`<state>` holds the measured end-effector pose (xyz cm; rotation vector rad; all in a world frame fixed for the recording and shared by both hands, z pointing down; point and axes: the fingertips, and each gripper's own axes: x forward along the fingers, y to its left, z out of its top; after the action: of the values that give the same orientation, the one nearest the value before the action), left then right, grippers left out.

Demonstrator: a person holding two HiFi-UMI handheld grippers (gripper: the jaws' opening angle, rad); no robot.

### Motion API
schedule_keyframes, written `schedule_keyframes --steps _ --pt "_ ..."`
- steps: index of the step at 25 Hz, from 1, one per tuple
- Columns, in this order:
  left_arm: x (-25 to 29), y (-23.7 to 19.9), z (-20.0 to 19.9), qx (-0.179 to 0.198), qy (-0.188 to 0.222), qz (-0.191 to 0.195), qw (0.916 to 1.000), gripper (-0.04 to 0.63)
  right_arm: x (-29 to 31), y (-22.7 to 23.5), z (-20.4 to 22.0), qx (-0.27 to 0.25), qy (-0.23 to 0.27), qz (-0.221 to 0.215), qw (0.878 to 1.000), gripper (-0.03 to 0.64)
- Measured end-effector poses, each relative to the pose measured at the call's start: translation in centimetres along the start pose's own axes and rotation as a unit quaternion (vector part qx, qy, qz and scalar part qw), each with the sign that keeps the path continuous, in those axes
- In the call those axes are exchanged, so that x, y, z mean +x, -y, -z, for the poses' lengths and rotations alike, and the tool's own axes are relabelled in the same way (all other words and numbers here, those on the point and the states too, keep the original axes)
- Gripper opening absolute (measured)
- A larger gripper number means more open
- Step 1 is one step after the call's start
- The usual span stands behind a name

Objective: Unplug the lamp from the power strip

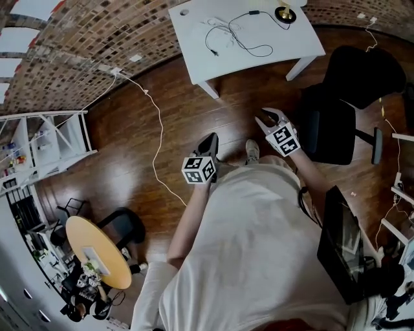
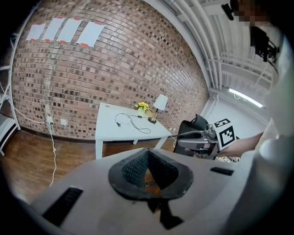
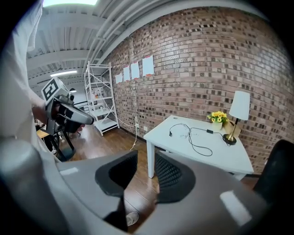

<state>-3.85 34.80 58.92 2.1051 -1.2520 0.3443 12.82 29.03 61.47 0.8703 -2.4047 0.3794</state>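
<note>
A lamp (image 3: pixel 239 110) with a white shade and brass base (image 1: pixel 284 14) stands at the far right corner of a white table (image 1: pixel 297 45). Its black cord (image 1: pixel 240 37) loops across the tabletop and ends in a plug (image 1: pixel 214 53) lying on the surface beside a thin white cable (image 1: pixel 220 26). I cannot make out a power strip. Both grippers hang in the air over the wooden floor, well short of the table. My left gripper (image 1: pixel 210 143) is shut with nothing in it. My right gripper (image 1: pixel 272 119) is open, with only floor showing in the gap.
A black office chair (image 1: pixel 336 116) stands right of my right gripper, near the table. A white cord (image 1: pixel 157 129) runs from the brick wall across the floor. A white shelf (image 1: pixel 45 139) and a round yellow table (image 1: pixel 97 252) are at the left. Yellow flowers (image 3: pixel 217 116) sit by the lamp.
</note>
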Motion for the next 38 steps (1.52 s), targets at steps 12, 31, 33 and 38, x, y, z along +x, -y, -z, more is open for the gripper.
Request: schedule_keyframes --steps 12,31,33,38 --pt "-2.5 -6.3 -5.7 0.009 0.013 0.04 0.9991 0.002 3.0 -1.4 -3.9 0.086 0.013 0.051 0.995 0.106" --pt "-3.6 -15.0 -7.3 0.034 0.008 -0.003 0.9994 0.002 7.0 -1.1 -7.7 0.069 0.007 0.079 0.994 0.103" --pt "-3.6 -15.6 -6.7 0.033 0.001 -0.008 0.9994 0.002 7.0 -1.1 -7.1 0.072 -0.001 0.083 0.994 0.103" --pt "-3.8 -15.9 -5.0 0.028 -0.014 -0.012 0.9994 0.002 6.7 -0.9 -5.2 0.076 -0.024 0.099 0.992 0.112"
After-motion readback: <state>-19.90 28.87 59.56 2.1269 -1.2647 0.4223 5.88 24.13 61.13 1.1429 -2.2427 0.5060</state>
